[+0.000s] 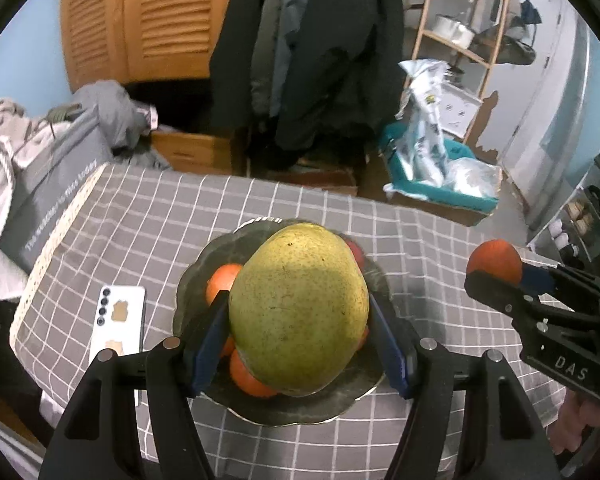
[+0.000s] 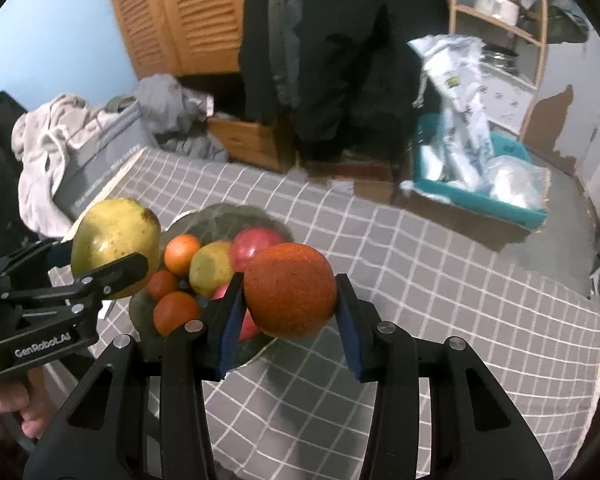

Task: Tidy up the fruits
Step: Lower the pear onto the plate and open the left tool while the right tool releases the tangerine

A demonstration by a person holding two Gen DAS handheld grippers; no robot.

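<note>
My left gripper (image 1: 300, 320) is shut on a large yellow-green pear (image 1: 300, 304), its blue pads pressing both sides, right above the dark fruit plate (image 1: 300, 408). In the right wrist view that pear (image 2: 114, 246) hangs at the plate's left edge. My right gripper (image 2: 290, 312) is shut on an orange (image 2: 290, 290), held just right of the plate (image 2: 228, 214); the same orange (image 1: 494, 262) shows at the right in the left wrist view. On the plate lie several fruits: small oranges (image 2: 182, 254), a yellow fruit (image 2: 210, 268) and a red fruit (image 2: 256, 246).
A white phone (image 1: 118, 320) lies face down left of the plate on the grey checked tablecloth (image 2: 420, 280). Beyond the table's far edge are hanging coats, a wooden shelf, a teal bin (image 2: 480, 196) with bags, and piled laundry at the left.
</note>
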